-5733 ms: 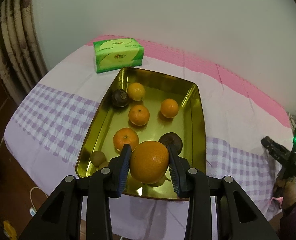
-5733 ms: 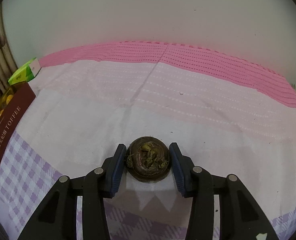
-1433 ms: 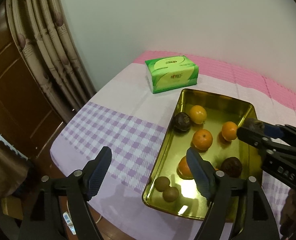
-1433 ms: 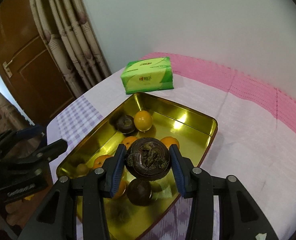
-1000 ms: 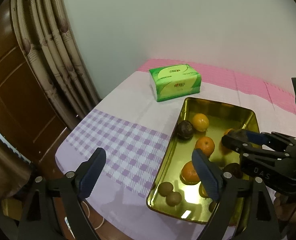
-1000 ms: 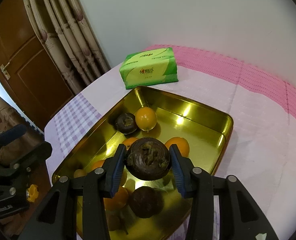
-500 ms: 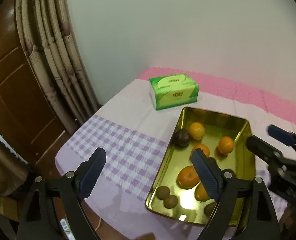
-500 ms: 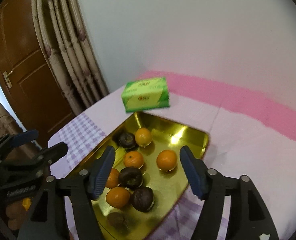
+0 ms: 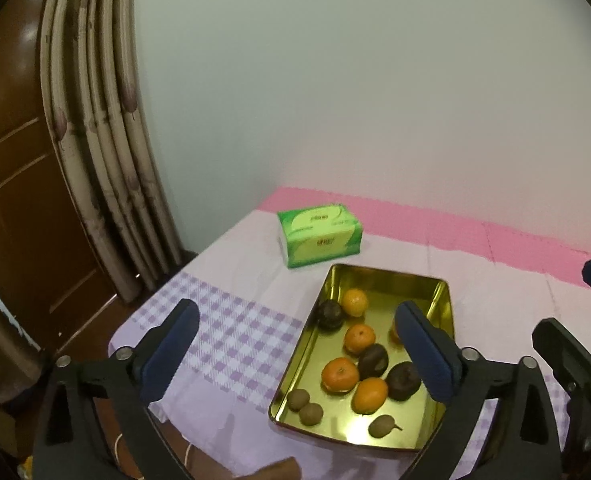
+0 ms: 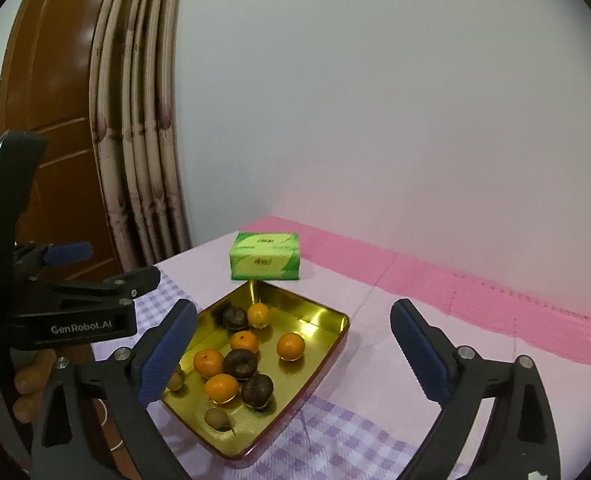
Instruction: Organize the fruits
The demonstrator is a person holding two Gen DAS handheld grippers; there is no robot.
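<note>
A gold metal tray [image 9: 383,276] [image 10: 331,316] sits on the table and holds several oranges [image 9: 340,374] [image 10: 290,346], three dark round fruits [image 9: 403,380] [image 10: 257,390] and small brown kiwis [image 9: 310,414] [image 10: 216,418]. My left gripper [image 9: 299,354] is open and empty, raised above the tray's left side; it also shows at the left of the right wrist view [image 10: 95,280]. My right gripper [image 10: 293,350] is open and empty, raised above and behind the tray; its fingers [image 9: 567,344] show at the right of the left wrist view.
A green tissue pack [image 9: 320,239] [image 10: 265,256] lies just beyond the tray. The table has a purple-check and pink cloth [image 9: 231,332] [image 10: 435,280]. Curtains [image 9: 103,160] and a wooden door [image 10: 47,120] stand left, past the table's edge. A white wall is behind.
My right gripper opened, left its dark fruit in the tray and drew back upward. My left gripper, earlier shut on an orange, is open and has also pulled back higher.
</note>
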